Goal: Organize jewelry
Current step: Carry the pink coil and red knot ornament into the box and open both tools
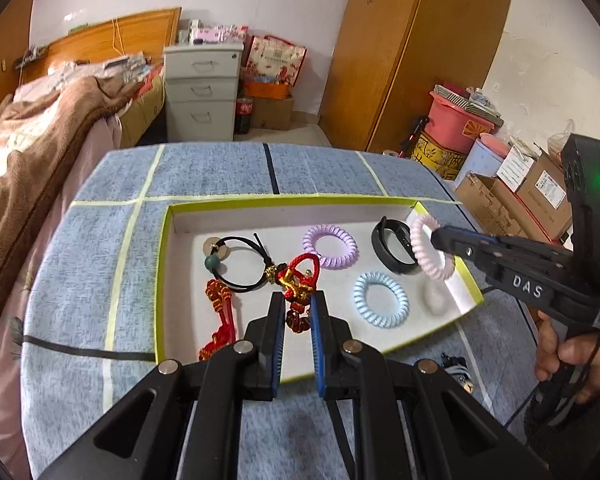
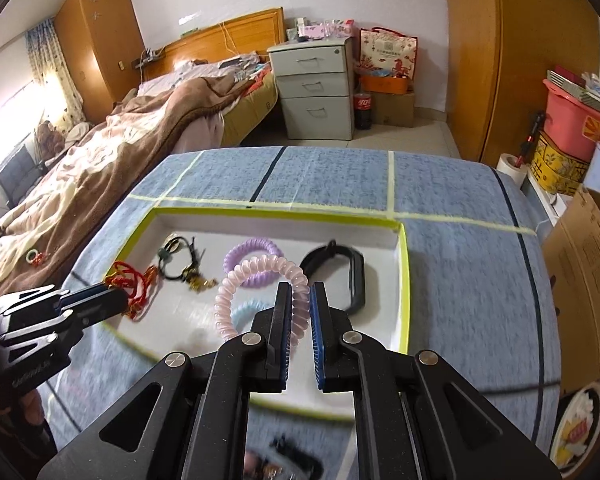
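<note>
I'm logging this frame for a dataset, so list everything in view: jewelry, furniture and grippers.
tray: 1, white with lime rim, on table
table: 1, blue cloth
coil ties: 3; purple and blue in tray, pink held above tray
black band: 1, in tray, right
black cord bracelet: 1, in tray, left
red knots: 2; one lying in tray, one gripped
bed: 1, brown blanket
drawers: 1, grey
left hand-held gripper: shut on red knot
right hand-held gripper: shut on pink tie

The left tool (image 1: 298, 300) was clamped on a red knotted cord ornament (image 1: 298, 280) over the yellow-rimmed tray (image 1: 162, 240). At right, the right tool (image 1: 440, 240) pinched a pink coil hair tie (image 1: 428, 248), raised above the tray's right edge. A purple coil tie (image 1: 331, 246), blue coil tie (image 1: 381, 299) and black band (image 1: 392, 244) lay inside.
</note>
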### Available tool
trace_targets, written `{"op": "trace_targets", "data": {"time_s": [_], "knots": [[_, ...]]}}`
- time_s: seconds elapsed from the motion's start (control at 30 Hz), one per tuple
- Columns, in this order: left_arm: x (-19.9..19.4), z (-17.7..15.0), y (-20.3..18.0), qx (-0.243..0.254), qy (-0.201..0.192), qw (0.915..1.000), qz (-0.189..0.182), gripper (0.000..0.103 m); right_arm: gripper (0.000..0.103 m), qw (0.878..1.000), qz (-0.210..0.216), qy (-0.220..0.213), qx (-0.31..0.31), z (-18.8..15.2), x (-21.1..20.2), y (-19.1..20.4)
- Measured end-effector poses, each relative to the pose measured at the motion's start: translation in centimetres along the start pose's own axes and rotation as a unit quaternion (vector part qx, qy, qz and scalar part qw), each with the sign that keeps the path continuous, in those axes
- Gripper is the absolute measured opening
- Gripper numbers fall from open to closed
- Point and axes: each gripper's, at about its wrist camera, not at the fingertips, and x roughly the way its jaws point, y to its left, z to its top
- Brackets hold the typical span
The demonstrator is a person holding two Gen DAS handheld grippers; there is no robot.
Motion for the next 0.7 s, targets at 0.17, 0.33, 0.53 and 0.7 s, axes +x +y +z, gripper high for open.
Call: {"op": "trace_targets", "data": {"time_s": [0.17,0.33,0.53,0.7], "knots": [[1.2,0.0,0.1,0.002,0.008,0.9999,0.006,0.013,0.010,1.000,-0.020,0.011,0.009,0.3,0.7,-1.7],[2.1,-0.4,0.0,0.004,0.021,0.9998,0.003,0.013,0.010,0.999,-0.034,0.026,-0.010,-0.4,0.6,-2.3],[2.3,-0.7,-0.4,0.007,0.027,0.9996,0.002,0.013,0.010,0.998,-0.037,0.041,-0.042,-1.6,0.2,-1.8],[2.8,-0.9,-0.7,0.009,0.035,0.9994,0.002,0.013,0.010,0.996,-0.037,0.059,-0.051,-2.3,0.9,-1.5]]}}
